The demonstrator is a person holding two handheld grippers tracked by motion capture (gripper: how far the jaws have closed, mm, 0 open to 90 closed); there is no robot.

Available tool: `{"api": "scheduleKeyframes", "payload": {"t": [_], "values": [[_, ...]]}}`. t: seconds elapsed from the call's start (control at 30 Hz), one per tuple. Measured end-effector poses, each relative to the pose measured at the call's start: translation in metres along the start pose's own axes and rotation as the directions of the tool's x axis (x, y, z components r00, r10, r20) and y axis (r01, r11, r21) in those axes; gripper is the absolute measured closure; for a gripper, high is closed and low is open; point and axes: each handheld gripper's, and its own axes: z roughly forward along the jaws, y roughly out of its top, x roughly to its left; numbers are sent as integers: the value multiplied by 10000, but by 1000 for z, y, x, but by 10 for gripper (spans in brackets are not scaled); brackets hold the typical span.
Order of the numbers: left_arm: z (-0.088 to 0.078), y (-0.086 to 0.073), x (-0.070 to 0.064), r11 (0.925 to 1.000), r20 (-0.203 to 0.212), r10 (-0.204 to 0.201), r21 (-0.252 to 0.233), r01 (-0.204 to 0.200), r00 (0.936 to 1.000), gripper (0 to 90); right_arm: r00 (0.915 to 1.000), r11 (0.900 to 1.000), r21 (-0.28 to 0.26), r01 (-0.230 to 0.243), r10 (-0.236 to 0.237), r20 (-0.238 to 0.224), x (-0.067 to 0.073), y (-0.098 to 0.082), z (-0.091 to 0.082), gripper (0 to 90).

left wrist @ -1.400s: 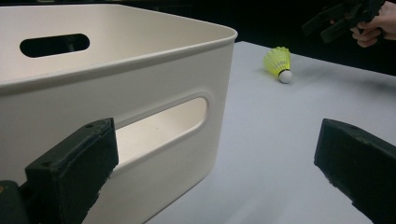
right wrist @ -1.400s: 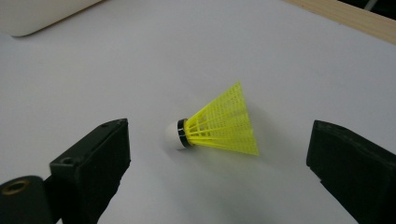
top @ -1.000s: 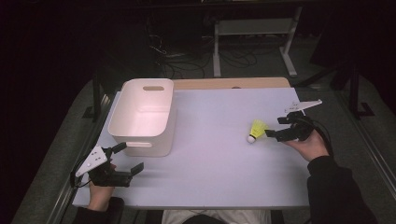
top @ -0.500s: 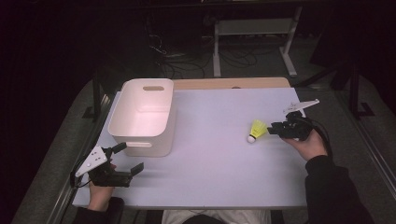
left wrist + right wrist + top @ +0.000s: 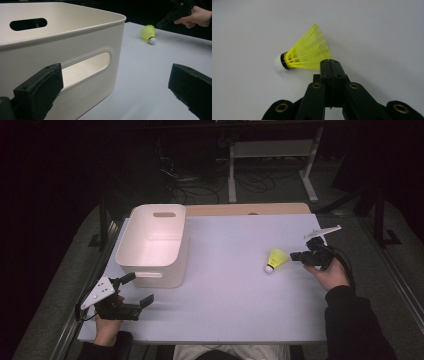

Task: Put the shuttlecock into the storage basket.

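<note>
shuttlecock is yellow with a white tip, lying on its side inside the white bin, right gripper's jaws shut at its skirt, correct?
Not quite: the shuttlecock is not inside the white bin. The high view shows it lying on the table, well apart from the bin. The rest holds: it is yellow with a white tip, on its side, and the right gripper has its jaws shut at its skirt.

One yellow shuttlecock [image 5: 276, 258] can be counted, plus one white bin [image 5: 152, 246], both carried by one table [image 5: 230, 305]. Two hand-held grippers are seen: left hand-held gripper [image 5: 131, 289], right hand-held gripper [image 5: 294, 255].
</note>
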Motion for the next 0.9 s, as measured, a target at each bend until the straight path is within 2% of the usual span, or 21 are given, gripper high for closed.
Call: {"api": "scheduleKeyframes", "payload": {"t": [0.37,0.57,0.9], "values": [[0,0,0,10000,11,1,-14,-1,10000,0,9972,9974,340,-638,624,402,-4,0,15,886],[0,0,0,10000,6,2,-20,-2,10000,0,9943,9930,579,-1028,1009,351,-7,-3,20,886],[0,0,0,10000,2,-1,-20,1,10000,0,9916,9905,558,-1260,1241,349,-8,-7,25,886]]}}
